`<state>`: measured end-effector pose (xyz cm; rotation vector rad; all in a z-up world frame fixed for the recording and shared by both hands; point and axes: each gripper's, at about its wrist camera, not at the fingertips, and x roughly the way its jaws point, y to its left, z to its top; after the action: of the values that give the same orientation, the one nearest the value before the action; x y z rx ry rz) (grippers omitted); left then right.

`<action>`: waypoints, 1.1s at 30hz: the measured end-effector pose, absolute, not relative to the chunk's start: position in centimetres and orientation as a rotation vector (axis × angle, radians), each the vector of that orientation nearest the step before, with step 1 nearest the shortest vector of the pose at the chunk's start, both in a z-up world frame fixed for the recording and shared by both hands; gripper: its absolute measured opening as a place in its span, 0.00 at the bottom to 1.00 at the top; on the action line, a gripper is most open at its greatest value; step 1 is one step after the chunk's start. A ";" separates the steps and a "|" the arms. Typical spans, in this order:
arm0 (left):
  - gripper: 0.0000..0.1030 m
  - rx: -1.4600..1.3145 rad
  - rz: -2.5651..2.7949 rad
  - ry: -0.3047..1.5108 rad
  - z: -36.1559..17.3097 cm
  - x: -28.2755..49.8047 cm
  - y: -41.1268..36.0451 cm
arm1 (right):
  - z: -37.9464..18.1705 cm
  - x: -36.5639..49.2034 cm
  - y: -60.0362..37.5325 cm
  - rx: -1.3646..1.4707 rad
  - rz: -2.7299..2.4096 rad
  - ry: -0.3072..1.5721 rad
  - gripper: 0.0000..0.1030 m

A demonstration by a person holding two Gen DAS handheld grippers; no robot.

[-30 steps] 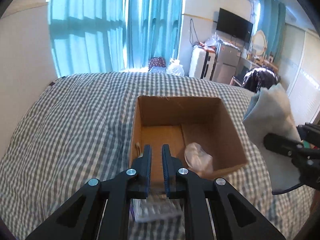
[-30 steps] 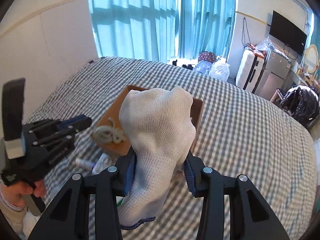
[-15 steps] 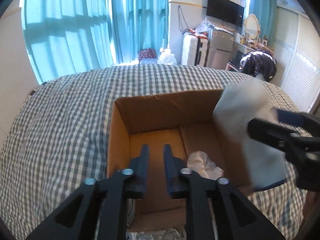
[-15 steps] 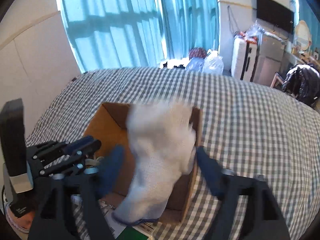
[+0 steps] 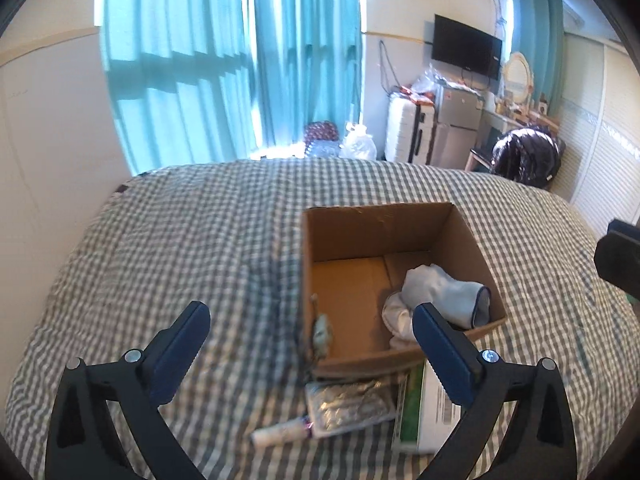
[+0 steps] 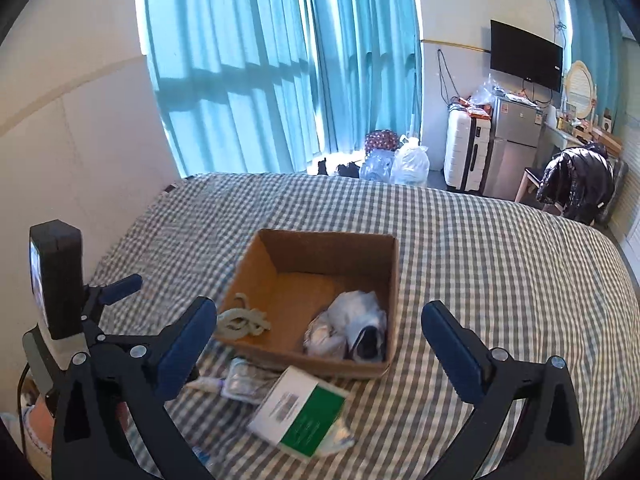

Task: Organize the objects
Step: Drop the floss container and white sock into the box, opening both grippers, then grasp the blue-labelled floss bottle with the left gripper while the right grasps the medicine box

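The glove [image 6: 362, 320] is lying in the box [image 6: 320, 248], slumped against its right wall beside a crumpled white bundle [image 6: 324, 336]. A pale cord [image 6: 242, 320] is draped over the box's left rim. The box is sitting on the checked bed [image 6: 500, 248]. Just in front of it, on the bed, a green-and-white carton [image 6: 300, 412], a foil pack [image 5: 348, 404] and a small tube [image 5: 280, 434] are lying close together.

I am holding my right gripper [image 6: 320, 340] above the near edge of the box; its jaws have just been opening and are standing wide apart with nothing between them. My left gripper [image 5: 308, 340] is hovering over the box's left corner, jaws likewise just opened wide, gripping nothing. Teal curtains [image 6: 280, 60] are hanging beyond the bed.
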<state>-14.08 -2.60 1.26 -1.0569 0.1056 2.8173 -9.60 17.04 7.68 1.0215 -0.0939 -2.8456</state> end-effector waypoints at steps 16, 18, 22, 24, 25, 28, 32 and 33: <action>1.00 -1.140 2.908 -0.018 -3.9 -0.8 -6.6 | -1.3 -2.1 16.5 1.285 -2.839 -0.128 1.00; 1.00 -1.191 2.894 -0.046 -5.9 0.1 -6.4 | -2.3 -2.1 16.7 1.308 -2.835 -0.133 1.00; 1.00 -1.275 2.870 -0.007 -9.6 1.0 -5.2 | -3.8 -2.2 16.4 1.340 -2.824 -0.076 1.00; 1.00 -1.301 2.846 0.037 -11.1 1.4 -4.5 | -4.6 -2.4 16.2 1.353 -2.807 -0.058 1.00; 1.00 -1.300 2.838 0.052 -11.5 1.7 -4.2 | -4.9 -2.5 16.0 1.358 -2.800 -0.059 1.00; 1.00 -1.294 2.823 0.117 -12.5 2.1 -3.1 | -6.1 -2.9 15.6 1.389 -2.776 -0.052 1.00; 1.00 -1.323 2.826 0.190 -14.1 1.4 -2.5 | -7.4 -3.4 15.1 1.428 -2.742 -0.026 1.00; 1.00 -1.331 2.827 0.196 -14.4 1.2 -2.5 | -7.6 -3.5 15.0 1.434 -2.736 -0.020 1.00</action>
<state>1.15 -2.45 -14.43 -1.3307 0.1959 2.8270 -3.54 15.00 -7.60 1.4337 -0.0200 -2.7363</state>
